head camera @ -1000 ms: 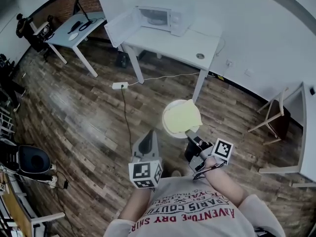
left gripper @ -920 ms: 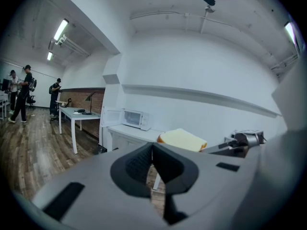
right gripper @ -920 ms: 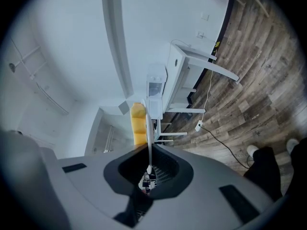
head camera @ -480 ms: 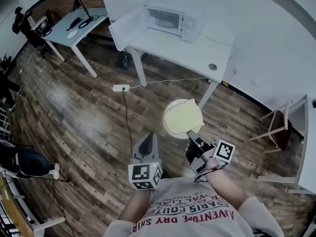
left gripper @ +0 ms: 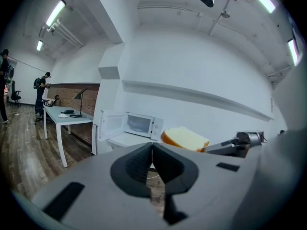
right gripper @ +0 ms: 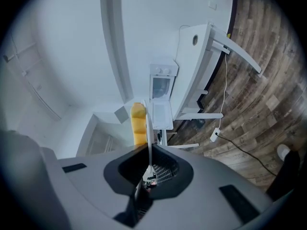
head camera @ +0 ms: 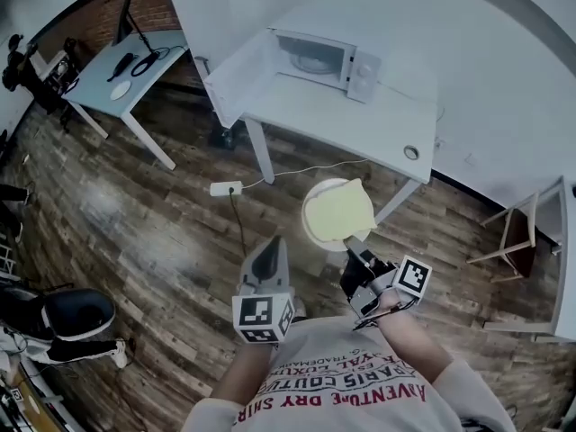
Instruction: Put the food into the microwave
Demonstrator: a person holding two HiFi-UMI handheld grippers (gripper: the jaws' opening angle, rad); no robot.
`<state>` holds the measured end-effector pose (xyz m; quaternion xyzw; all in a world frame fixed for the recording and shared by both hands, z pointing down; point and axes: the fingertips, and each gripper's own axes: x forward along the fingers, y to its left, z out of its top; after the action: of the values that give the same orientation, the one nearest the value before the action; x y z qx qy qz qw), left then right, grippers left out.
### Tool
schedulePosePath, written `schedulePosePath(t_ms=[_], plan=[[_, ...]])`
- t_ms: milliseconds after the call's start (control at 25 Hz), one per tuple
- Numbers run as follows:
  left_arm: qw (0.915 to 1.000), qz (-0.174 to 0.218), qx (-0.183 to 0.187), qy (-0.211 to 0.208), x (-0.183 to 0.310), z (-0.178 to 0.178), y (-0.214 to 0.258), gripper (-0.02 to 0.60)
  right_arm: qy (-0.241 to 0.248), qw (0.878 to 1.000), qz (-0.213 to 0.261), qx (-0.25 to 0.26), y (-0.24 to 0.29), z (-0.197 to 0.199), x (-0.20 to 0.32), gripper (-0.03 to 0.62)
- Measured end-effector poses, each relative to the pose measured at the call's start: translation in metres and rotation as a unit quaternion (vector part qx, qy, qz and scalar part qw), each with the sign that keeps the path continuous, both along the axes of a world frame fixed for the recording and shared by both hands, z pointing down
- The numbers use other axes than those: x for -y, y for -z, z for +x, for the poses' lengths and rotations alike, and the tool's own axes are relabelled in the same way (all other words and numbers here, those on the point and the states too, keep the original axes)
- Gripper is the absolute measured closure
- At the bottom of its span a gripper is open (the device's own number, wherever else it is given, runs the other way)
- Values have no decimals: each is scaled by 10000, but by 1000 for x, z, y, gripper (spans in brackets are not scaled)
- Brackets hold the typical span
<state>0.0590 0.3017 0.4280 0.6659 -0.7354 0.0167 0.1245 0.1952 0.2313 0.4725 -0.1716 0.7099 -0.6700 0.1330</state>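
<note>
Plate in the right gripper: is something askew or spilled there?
Nothing spilled. The bread slice sits off-centre on the plate, one corner apparently overhanging the rim, and the right gripper pinches only the near rim.

A pale yellow slice (head camera: 340,212), probably bread, lies flat on a white plate (head camera: 315,193), held level by the right gripper (head camera: 350,241). The white microwave (head camera: 326,59) stands on a table (head camera: 360,124), door (head camera: 236,75) wide open.
</note>
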Motion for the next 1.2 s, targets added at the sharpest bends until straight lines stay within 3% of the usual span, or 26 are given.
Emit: schedulePosePath(t_ms=[240,560,1200], plan=[[9998,176,25,-91,24,-36,13,575,-10,9999,108,-13,4,-44,26,572],[9999,50,-93,-31,98,-105,-1,575,38,9999,-33,-117,-7,-114,103,572],[9998,102,149,-14,333,-181,14,575,188,9997,-39,-140,-8,-194,334,572]])
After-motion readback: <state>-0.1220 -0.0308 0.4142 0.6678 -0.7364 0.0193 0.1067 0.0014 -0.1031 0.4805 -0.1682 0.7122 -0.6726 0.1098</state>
